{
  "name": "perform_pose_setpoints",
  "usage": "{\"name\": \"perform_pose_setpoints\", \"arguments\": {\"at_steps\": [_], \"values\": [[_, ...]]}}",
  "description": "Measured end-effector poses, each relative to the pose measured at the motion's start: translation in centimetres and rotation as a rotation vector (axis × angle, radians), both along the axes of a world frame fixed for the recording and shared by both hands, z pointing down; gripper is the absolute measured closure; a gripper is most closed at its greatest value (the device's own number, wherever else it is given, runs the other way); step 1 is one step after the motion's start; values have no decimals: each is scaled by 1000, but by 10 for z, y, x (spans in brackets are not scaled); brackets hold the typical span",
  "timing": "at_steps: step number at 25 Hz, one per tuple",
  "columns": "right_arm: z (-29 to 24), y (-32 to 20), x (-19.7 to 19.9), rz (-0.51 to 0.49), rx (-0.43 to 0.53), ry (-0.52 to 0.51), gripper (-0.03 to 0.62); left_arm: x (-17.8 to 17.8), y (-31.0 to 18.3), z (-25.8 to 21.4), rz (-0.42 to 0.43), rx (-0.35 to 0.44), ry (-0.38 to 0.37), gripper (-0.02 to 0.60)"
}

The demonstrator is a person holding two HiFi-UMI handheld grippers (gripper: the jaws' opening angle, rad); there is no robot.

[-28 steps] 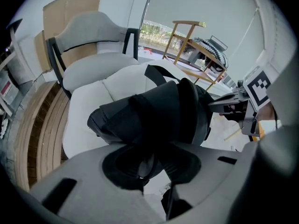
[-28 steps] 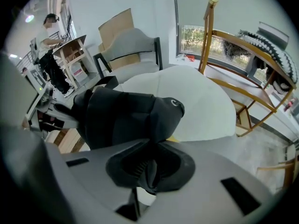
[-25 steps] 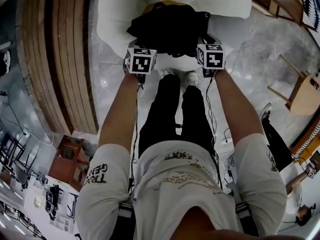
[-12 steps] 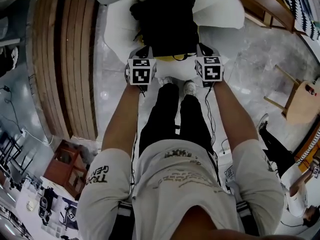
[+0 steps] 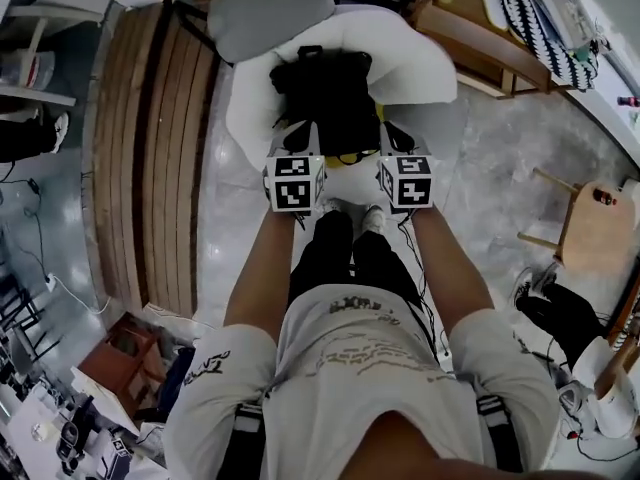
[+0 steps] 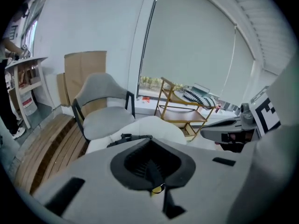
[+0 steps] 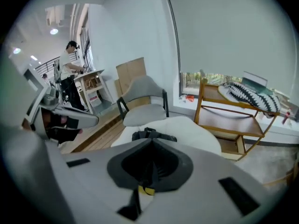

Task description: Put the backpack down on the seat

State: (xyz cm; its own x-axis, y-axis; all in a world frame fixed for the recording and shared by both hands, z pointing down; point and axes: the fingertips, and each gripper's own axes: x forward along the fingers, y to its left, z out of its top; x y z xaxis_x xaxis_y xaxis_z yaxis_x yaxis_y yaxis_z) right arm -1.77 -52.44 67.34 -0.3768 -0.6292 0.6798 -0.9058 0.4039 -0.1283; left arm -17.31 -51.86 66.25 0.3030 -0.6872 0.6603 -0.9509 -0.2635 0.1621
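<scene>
Evidently the backpack (image 5: 330, 93) sits on the white seat (image 5: 430, 63); left claw (image 6: 152, 171) and right claw (image 7: 148, 171) are clenched empty; only withdrawal remains.

Ahead of the pale grey left gripper (image 5: 303, 143) and right gripper (image 5: 392, 140), whose cubes bear black-and-white square markers, the backpack (image 5: 330, 93) is black with yellow trim at its near edge, on a white seat (image 5: 425, 63). Beyond is a grey chair (image 5: 270, 8). Left of the tongs run brown wooden slats (image 5: 150, 148); to their right are grey marbled floor (image 5: 480, 168) and a black-and-white zigzag cloth (image 5: 525, 13).
</scene>
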Motion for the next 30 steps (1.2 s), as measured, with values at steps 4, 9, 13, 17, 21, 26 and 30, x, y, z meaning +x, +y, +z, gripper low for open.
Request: {"name": "perform_pose_setpoints", "arguments": {"at_steps": [4,9,13,17,21,26,30], "values": [[-72,5,16,44,109,-61,568,20,10,-67,-34,70,4,560],[-170,13,25,52,258,-146,568,30,27,-145,-107,149,36,561],[-247,19,36,29,422,-197,566,46,34,-210,-91,258,13,560],[-305,9,54,43,535,-230,566,59,16,-282,-68,424,-5,561],[-356,8,77,82,620,-278,568,68,9,-339,-66,521,-8,561],[-404,5,103,117,721,-299,568,78,7,-386,-52,598,-27,561],[-408,3,106,113,723,-265,568,81,7,-388,-63,595,-41,560]]}}
